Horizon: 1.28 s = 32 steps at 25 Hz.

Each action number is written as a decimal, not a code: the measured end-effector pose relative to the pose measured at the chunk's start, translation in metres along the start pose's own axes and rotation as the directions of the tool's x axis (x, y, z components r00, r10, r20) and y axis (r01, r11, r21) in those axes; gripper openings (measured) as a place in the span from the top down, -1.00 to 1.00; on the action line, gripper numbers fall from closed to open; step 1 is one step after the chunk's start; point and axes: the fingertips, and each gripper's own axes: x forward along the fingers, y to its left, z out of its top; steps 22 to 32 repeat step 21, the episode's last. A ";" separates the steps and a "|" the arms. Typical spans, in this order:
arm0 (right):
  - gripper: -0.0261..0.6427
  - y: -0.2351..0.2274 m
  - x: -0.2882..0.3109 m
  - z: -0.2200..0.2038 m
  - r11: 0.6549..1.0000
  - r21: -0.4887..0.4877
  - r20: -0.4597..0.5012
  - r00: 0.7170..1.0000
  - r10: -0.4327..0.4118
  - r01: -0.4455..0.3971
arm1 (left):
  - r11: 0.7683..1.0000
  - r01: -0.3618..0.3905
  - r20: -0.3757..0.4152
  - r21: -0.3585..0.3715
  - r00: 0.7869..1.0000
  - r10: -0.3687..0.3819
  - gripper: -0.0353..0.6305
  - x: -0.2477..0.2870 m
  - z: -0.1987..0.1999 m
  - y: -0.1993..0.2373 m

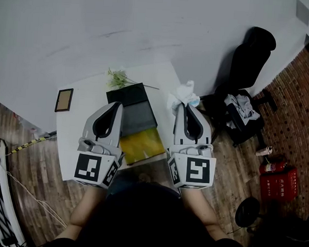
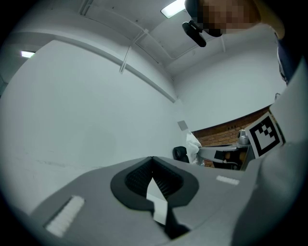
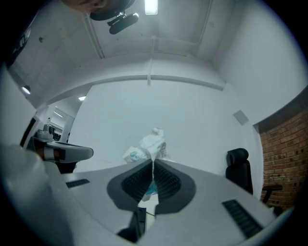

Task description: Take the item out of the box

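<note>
Tongs in both my hands flank the box (image 1: 138, 119). Left tongs (image 2: 152, 158) are clenched empty; right tongs (image 3: 153, 162) pinch a crumpled white bag (image 3: 146, 144).

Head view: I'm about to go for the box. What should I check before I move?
1. Box lies between both grippers: ok.
2. Left gripper open for a grasp: not ok, jaws together with nothing between them.
3. Right gripper open for a grasp: not ok, jaws together.
4. Right tips clear of the white crumpled wad: cannot tell, it sits right at them.
5. Item in sight: cannot tell, only a yellow area shows at the box's near end.
</note>
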 end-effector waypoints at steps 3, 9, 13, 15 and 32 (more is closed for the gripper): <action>0.87 0.000 0.000 0.000 1.000 0.002 -0.001 1.000 0.005 -0.005 | 1.000 -0.002 -0.002 0.000 1.000 0.002 0.86 -0.001 0.000 -0.001; 0.87 0.001 0.000 -0.002 1.000 0.005 0.000 1.000 0.011 -0.011 | 1.000 -0.006 -0.005 -0.004 1.000 0.006 0.86 -0.001 -0.001 0.001; 0.87 0.003 0.000 0.001 1.000 0.001 -0.003 1.000 0.018 -0.018 | 1.000 -0.005 -0.008 -0.004 1.000 0.005 0.86 -0.001 0.000 0.000; 0.87 0.003 0.000 0.000 1.000 0.002 -0.002 1.000 0.021 -0.021 | 1.000 -0.005 -0.010 -0.004 1.000 0.005 0.86 -0.002 0.000 -0.001; 0.87 0.002 0.001 -0.001 1.000 0.000 -0.003 1.000 0.028 -0.028 | 1.000 -0.005 -0.014 -0.002 1.000 0.005 0.86 0.000 -0.001 -0.003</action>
